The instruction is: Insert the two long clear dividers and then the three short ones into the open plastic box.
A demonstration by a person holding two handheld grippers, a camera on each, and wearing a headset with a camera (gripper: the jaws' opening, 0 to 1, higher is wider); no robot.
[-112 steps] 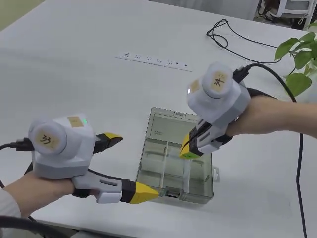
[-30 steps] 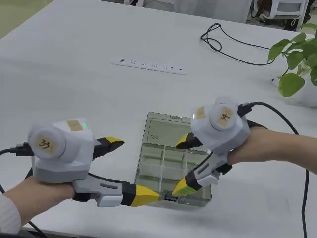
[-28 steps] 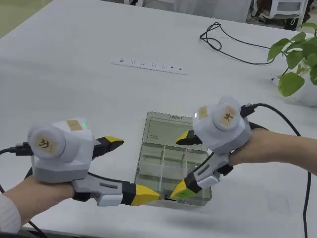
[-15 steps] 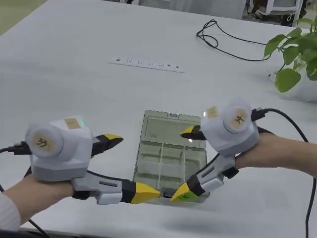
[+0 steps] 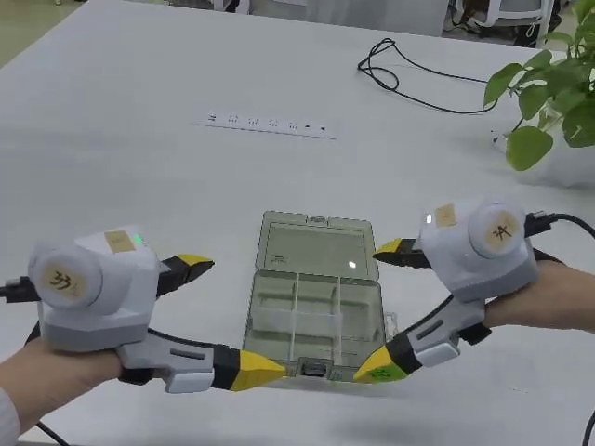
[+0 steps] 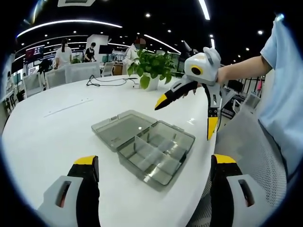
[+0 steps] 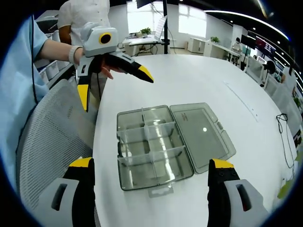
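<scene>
The box (image 5: pixel 288 355) lies on the white table (image 5: pixel 139 111), close to the near edge. It is open. Its lid (image 5: pixel 316 243) lies flat on the table on the far side, joined to the box. Clear dividers (image 5: pixel 296 299) stand up inside the box and cut it into small rooms. I cannot tell how many dividers there are.

The left claw (image 5: pixel 226 318) is on the left of the box and points at it. Its two yellow tips are spread wide apart, and it holds nothing. One tip is near the front left corner of the box.

The right claw (image 5: pixel 381 310) is on the right of the box and points at it too. Its tips are also spread wide, and it holds nothing. One tip is near the front right corner, and the other is beside the lid.

Far back on the table lie a white power strip (image 5: pixel 267 124) and a black cord (image 5: pixel 409 79). A green plant (image 5: pixel 544 88) is at the far right.
</scene>
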